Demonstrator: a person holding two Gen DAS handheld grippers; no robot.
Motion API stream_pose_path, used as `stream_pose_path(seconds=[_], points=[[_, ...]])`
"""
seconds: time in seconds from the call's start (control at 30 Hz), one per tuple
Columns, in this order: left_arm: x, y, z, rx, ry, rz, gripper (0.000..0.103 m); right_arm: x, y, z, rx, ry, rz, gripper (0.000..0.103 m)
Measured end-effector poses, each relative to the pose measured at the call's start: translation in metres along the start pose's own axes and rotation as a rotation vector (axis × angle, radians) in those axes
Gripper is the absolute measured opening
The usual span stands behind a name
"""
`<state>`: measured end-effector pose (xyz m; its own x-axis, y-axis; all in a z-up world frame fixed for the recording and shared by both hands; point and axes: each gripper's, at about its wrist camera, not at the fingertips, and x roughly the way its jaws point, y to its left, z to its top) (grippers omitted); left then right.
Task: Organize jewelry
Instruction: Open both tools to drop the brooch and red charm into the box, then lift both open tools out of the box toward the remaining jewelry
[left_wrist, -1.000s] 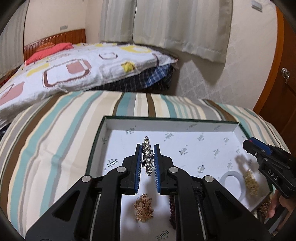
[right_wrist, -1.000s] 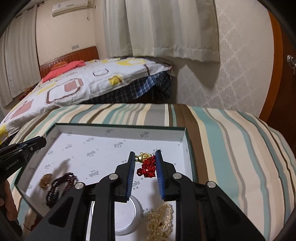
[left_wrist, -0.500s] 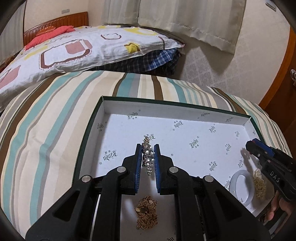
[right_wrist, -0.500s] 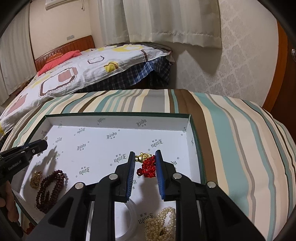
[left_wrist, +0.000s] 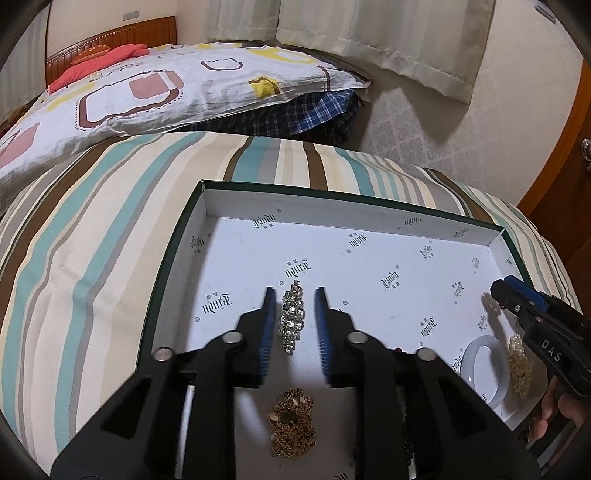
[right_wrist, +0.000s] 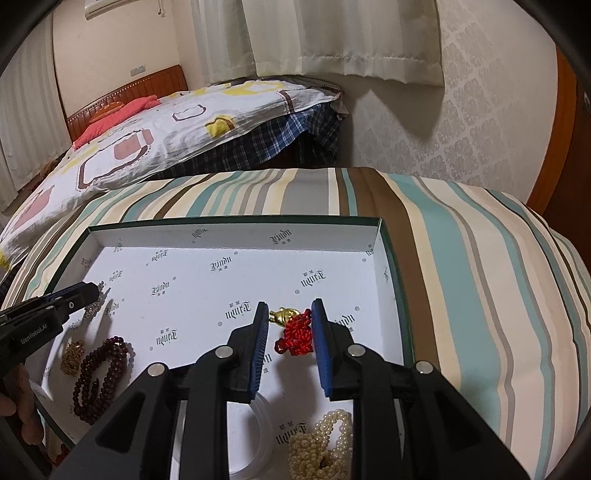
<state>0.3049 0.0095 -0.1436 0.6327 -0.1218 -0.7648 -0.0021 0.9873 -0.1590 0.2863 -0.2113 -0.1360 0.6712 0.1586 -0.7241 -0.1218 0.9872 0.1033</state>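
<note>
A shallow white-lined box (left_wrist: 332, 201) with green edges lies on a striped cover. On its floor lies a rhinestone piece (left_wrist: 293, 317), between the fingers of my left gripper (left_wrist: 294, 291); the jaws are opening and neither pad presses on it. In the right wrist view a red knotted cord with a gold charm (right_wrist: 297, 332) rests on the box floor (right_wrist: 236, 221) between the fingers of my right gripper (right_wrist: 290, 305). Those jaws are opening too; the left pad stands clear and the cord lies against the right one. Each gripper's tip shows in the other view: right gripper (left_wrist: 498, 293), left gripper (right_wrist: 94, 290).
The box also holds a gold chain heap (left_wrist: 291, 421), a white bangle (left_wrist: 480, 369), a pearl strand (right_wrist: 325, 439) and a dark red bead bracelet (right_wrist: 99, 376). A bed with a patterned quilt (left_wrist: 166, 85) stands behind. A wooden door (left_wrist: 576, 147) is at the right.
Both grippers were shut on their pieces; now both pairs of jaws have parted and the pieces lie free on the box floor. The left gripper sank toward the box.
</note>
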Motion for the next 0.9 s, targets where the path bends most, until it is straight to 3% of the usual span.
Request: stream_pose_path(seconds=[0.03, 0.1, 0.33, 0.43, 0.9], points=[[-0.001, 0.0, 0.0, -0.002, -0.004, 0.0, 0.032, -0.001, 0.0, 0.0, 0.004, -0.005, -0.001, 0.039], [-0.002, 0.001, 0.001, -0.006, -0.008, -0.001, 0.038, -0.002, 0.0, 0.0, 0.006, -0.01, -0.001, 0.043], [-0.007, 0.002, 0.001, -0.016, -0.022, -0.013, 0.046, -0.004, 0.0, -0.001, 0.01, -0.025, 0.005, 0.047], [-0.015, 0.0, 0.001, -0.014, -0.053, -0.014, 0.057, -0.01, 0.0, -0.001, 0.01, -0.047, 0.004, 0.05], [-0.093, 0.003, -0.009, -0.039, -0.227, -0.026, 0.06, -0.078, 0.003, -0.007, 0.017, -0.171, 0.006, 0.054]])
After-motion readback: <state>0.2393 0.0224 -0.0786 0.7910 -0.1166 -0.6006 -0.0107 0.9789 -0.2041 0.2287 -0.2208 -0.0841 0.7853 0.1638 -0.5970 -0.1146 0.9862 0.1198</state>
